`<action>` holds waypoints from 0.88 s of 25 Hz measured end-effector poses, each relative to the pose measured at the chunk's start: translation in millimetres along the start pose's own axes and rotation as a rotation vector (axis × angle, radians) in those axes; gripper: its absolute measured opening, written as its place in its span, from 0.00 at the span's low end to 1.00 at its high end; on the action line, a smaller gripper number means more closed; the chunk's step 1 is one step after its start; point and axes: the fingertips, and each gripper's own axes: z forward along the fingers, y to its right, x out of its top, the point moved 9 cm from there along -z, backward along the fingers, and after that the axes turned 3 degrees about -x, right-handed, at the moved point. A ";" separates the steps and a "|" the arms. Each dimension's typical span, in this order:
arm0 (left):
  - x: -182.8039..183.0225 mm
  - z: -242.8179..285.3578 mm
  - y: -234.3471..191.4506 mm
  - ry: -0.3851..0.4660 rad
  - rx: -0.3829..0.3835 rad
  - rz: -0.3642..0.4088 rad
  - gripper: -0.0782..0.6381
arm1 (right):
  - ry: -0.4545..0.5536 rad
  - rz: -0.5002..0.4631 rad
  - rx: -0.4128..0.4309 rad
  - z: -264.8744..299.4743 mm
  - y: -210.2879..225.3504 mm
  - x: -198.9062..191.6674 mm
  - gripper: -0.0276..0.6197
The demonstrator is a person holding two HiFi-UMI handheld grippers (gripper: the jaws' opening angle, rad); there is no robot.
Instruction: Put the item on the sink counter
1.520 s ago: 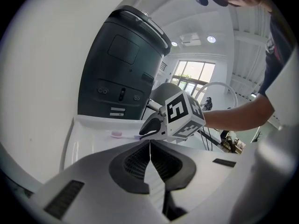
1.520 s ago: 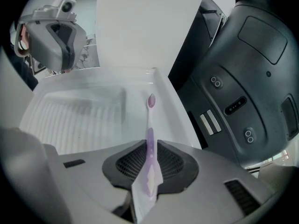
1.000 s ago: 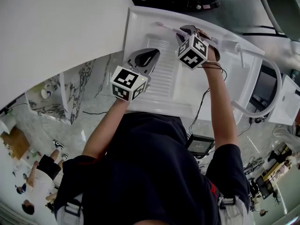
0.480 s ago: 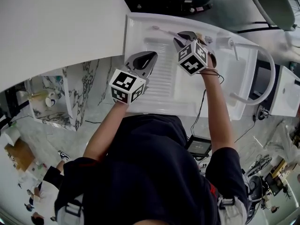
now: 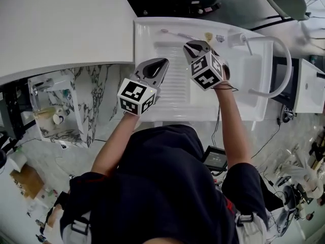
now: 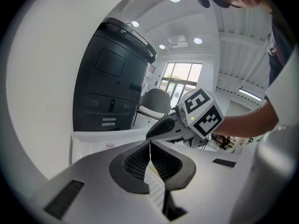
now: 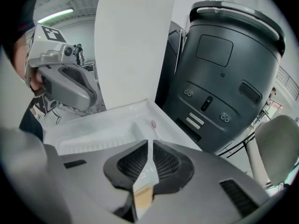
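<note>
Head view: one toothbrush, thin and pale with a pink end, lies on the back rim of the white sink surface, apart from both tongs. The left tongs and right tongs hang over the ribbed drainboard.

Left gripper view: the left tongs are pressed together and hold nothing.

Right gripper view: the right tongs are also together and empty. The toothbrush's pink end rests on the rim just beyond them, in front of a dark machine.

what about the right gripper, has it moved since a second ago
Yes. The right gripper has drawn back from the toothbrush on the back ledge of the sink, toward its front.
</note>
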 end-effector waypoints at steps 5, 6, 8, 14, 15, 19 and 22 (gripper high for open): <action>6.3 -15.1 5.8 0.024 -0.013 0.033 0.13 | 0.043 0.024 -0.020 -21.9 -21.6 7.7 0.12; 7.2 -18.7 7.2 0.028 -0.016 0.040 0.13 | 0.058 0.032 -0.029 -27.4 -25.2 10.3 0.12; 7.9 -26.1 9.5 0.035 -0.021 0.051 0.13 | 0.095 0.054 -0.050 -39.1 -32.8 16.2 0.11; 9.3 -50.3 18.0 0.061 -0.045 0.042 0.13 | 0.183 0.086 -0.125 -68.8 -59.9 26.9 0.10; 9.7 -53.9 19.9 0.064 -0.048 0.048 0.13 | 0.194 0.096 -0.135 -72.9 -63.8 27.7 0.10; 11.0 -70.8 25.1 0.079 -0.059 0.071 0.13 | 0.242 0.174 -0.172 -89.7 -79.4 30.4 0.09; 12.1 -85.2 27.4 0.092 -0.064 0.084 0.13 | 0.280 0.242 -0.191 -99.9 -91.3 32.5 0.09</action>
